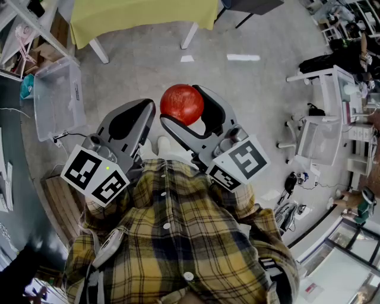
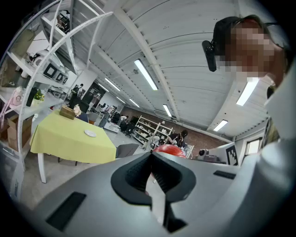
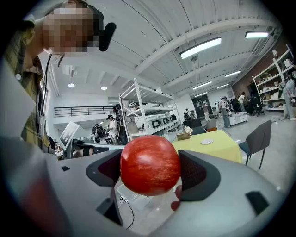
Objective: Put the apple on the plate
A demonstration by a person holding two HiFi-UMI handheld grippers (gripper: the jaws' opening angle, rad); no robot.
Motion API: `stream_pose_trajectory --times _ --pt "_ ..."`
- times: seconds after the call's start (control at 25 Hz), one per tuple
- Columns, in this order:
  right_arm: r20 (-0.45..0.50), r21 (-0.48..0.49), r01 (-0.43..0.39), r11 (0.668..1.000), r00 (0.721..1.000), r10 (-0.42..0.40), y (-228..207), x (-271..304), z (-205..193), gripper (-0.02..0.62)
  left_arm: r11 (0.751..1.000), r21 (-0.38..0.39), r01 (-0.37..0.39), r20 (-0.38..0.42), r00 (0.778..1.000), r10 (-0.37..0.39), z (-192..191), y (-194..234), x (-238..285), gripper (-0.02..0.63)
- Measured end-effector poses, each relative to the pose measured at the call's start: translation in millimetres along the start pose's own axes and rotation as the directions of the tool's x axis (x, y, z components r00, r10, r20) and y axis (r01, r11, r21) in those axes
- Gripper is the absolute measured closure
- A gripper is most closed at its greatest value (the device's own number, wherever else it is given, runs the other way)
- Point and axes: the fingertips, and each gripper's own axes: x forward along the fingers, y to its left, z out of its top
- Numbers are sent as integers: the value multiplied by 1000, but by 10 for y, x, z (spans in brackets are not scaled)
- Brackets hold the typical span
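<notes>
A shiny red apple (image 1: 181, 104) hangs in the air above the floor, and my right gripper (image 1: 185, 108) is shut on it, one pad on each side. In the right gripper view the apple (image 3: 149, 164) fills the gap between the jaws of the right gripper (image 3: 150, 167). My left gripper (image 1: 148, 108) is beside it on the left, shut on nothing, its jaws meeting in the left gripper view (image 2: 151, 159). A small white plate (image 3: 206, 141) lies on a table with a yellow-green cloth (image 3: 222, 149) some way ahead. The plate (image 2: 90, 133) also shows in the left gripper view.
The yellow-green table (image 1: 142, 15) stands ahead on white legs, a tissue box (image 3: 183, 136) on it. A clear plastic bin (image 1: 56, 98) sits on the floor at left, white desks (image 1: 323, 113) at right. A grey chair (image 3: 256, 139) stands by the table.
</notes>
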Motion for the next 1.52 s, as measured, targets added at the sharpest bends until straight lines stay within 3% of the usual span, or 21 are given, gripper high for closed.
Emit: stream_pose_trajectory --times 0.32,0.6,0.96,1.24,1.52 --pt "11 -34 -21 999 1000 21 -33 -27 8 233 1000 17 -9 28 1000 9 29 -17 55 597" --pt "26 -33 11 999 1000 -10 -167 -198 74 233 999 26 -23 40 999 22 93 -66 152 598" --pt "37 -30 9 1000 999 -8 -528 -390 43 233 995 35 -93 60 994 91 14 -64 297 598" --pt "15 -7 -3 1000 1000 3 -671 -168 10 233 987 2 -159 66 985 159 89 281 272 597" --pt "-12 7 27 1000 1000 -27 -887 449 52 233 992 -14 -125 34 992 126 338 879 478 598"
